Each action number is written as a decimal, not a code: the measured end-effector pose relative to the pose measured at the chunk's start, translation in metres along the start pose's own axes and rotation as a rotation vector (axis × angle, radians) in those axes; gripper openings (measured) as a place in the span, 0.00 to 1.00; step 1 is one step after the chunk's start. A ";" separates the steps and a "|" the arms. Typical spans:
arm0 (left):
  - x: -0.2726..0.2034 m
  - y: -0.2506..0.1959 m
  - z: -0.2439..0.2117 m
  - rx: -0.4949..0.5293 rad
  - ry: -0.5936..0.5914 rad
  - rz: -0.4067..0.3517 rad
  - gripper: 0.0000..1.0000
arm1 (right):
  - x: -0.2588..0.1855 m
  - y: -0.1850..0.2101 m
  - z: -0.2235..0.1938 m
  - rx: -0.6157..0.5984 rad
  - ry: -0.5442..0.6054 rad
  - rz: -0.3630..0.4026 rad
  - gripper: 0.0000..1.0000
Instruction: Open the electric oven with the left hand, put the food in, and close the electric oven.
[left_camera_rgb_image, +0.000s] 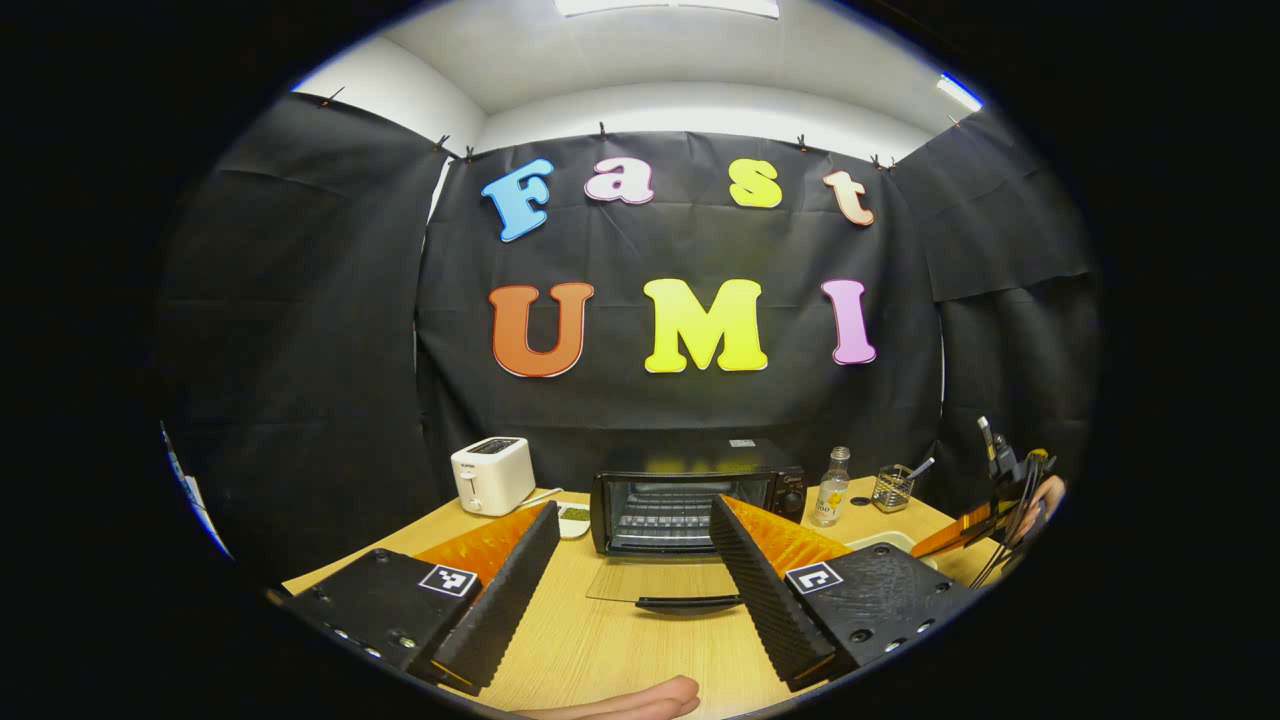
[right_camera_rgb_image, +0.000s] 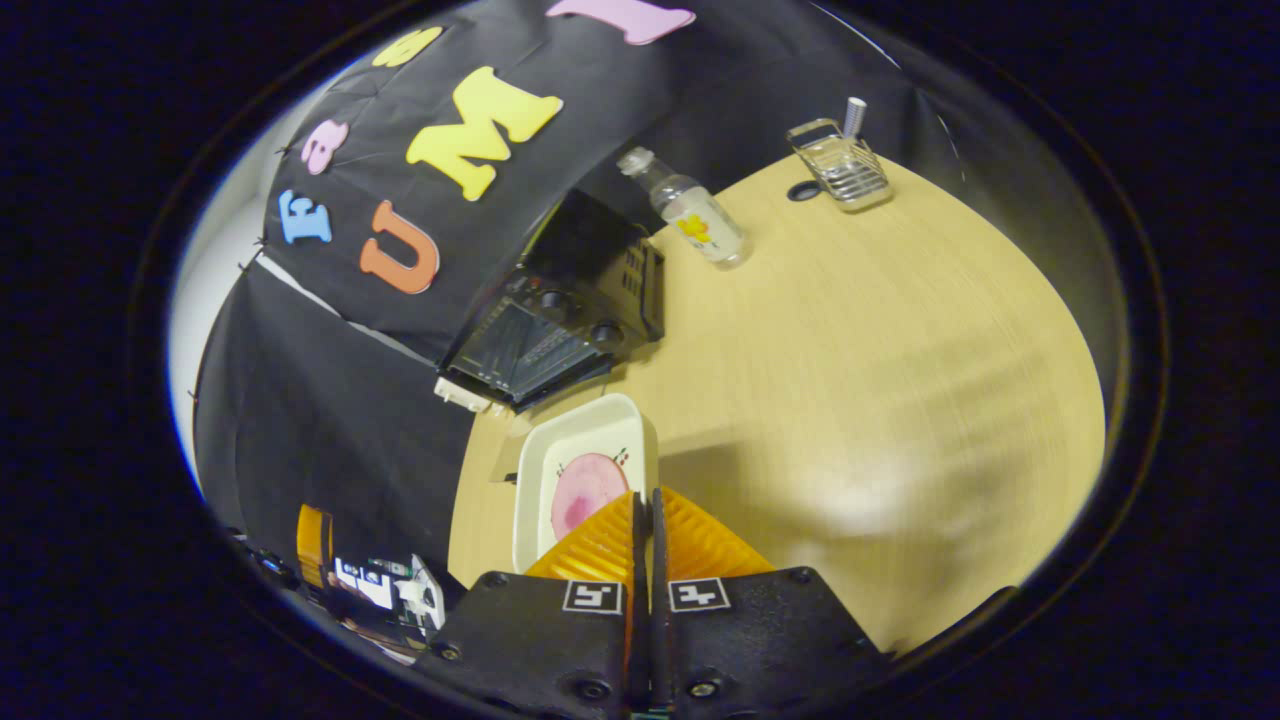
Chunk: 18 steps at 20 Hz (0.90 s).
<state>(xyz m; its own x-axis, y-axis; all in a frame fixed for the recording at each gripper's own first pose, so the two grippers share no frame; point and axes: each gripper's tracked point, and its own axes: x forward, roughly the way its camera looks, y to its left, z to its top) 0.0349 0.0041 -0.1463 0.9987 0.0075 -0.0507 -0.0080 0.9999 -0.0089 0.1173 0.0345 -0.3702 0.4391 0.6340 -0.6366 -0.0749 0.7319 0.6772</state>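
Bright ceiling strip lights (left_camera_rgb_image: 668, 7) overhead, edges bowed by fisheye. Left gripper view sharp; right gripper view smears the table (right_camera_rgb_image: 900, 380) ahead of the fingers.

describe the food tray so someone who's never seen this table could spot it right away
Find the black electric oven at the back of the wooden table, its glass door dropped open. Just in front of it is the white tray, gripped at its rim by the right gripper. It alone carries a round pink slice of food.
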 end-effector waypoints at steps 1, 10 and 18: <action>-0.001 0.004 -0.002 -0.009 0.000 -0.002 0.96 | -0.001 0.017 -0.002 -0.008 -0.002 0.016 0.04; -0.008 0.044 -0.015 -0.014 -0.010 -0.005 0.95 | 0.063 0.123 -0.014 -0.093 0.032 0.039 0.01; -0.007 0.061 -0.024 -0.040 -0.020 -0.009 0.95 | 0.168 0.142 0.009 0.033 -0.041 -0.073 0.00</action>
<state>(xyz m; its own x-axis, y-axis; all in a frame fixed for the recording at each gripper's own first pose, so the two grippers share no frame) 0.0267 0.0648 -0.1701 0.9995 -0.0009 -0.0302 -0.0006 0.9988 -0.0497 0.1886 0.2429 -0.3772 0.4787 0.5680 -0.6695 -0.0125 0.7669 0.6417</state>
